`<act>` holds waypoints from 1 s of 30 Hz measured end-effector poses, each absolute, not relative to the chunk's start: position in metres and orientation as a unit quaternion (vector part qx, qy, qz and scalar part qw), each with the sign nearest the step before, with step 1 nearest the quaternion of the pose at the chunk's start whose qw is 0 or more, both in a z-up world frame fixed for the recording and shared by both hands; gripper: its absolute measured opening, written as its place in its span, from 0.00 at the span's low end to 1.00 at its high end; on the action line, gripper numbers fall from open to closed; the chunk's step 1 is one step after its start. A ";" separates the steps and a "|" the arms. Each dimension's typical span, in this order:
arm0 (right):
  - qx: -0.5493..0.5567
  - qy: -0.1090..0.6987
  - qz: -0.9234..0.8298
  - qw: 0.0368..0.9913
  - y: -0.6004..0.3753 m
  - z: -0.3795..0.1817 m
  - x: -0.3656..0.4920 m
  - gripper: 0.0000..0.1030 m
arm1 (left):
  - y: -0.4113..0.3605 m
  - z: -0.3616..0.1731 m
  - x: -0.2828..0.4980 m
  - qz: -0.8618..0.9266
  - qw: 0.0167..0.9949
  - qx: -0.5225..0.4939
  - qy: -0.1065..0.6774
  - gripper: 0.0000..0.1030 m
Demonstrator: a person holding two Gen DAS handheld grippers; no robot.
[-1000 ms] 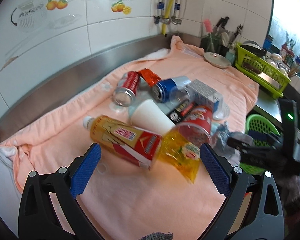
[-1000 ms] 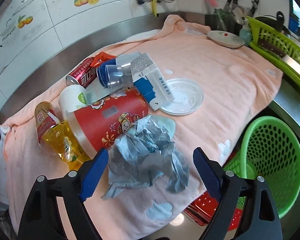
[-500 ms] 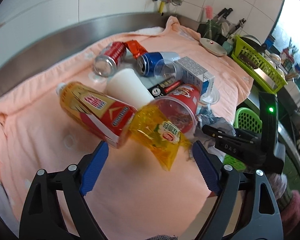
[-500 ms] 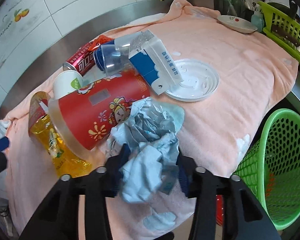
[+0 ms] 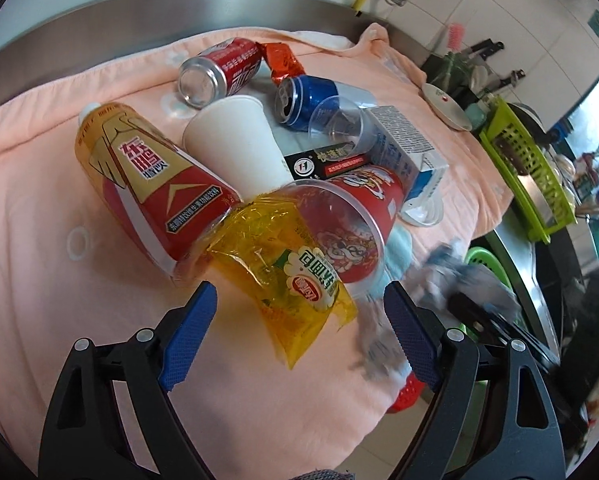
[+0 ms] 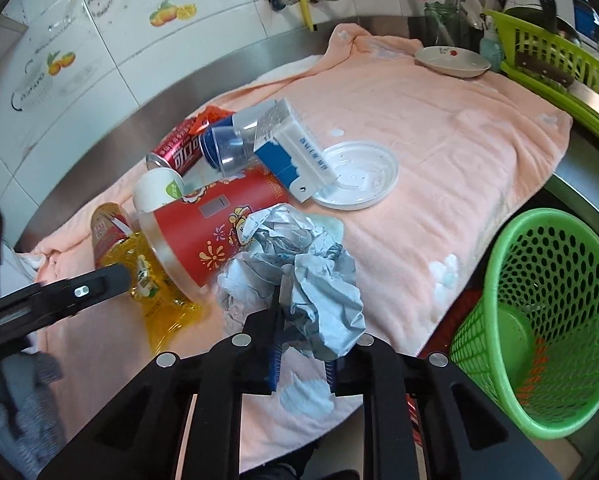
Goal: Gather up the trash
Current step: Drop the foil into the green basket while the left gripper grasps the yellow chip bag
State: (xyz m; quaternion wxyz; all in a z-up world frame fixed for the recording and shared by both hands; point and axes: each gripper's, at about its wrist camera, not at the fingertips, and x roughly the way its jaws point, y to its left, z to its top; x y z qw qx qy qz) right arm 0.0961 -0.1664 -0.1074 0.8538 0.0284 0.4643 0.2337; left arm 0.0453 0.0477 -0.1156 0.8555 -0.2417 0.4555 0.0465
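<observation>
Because the crumpled paper (image 6: 295,264) is light and soft, the right gripper (image 6: 301,364) pinches it by its lower folds, jaws clamped on it at the towel's (image 6: 439,128) front edge, near the green bin (image 6: 547,308). It could slip free. The left gripper (image 5: 299,336) hangs wide and empty over the yellow wrapper (image 5: 287,276).

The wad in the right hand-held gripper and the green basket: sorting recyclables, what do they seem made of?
Wad: likely paper, matte grey-white, sharply creased, faint print. Green basket: likely moulded plastic, glossy, with regular perforated walls.
</observation>
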 end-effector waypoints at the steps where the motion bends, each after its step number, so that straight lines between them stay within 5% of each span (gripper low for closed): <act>1: 0.031 0.460 0.231 0.857 -0.171 -0.103 0.093 0.16 | 0.047 -0.118 0.047 0.048 0.854 -0.246 0.455 0.81; 15: 0.050 0.431 0.146 0.889 -0.251 -0.082 0.086 0.16 | 0.059 -0.136 0.056 0.056 0.844 -0.283 0.453 0.71; 30: 0.054 0.446 0.002 0.893 -0.348 -0.105 0.107 0.17 | 0.061 -0.141 0.057 0.033 0.842 -0.284 0.458 0.42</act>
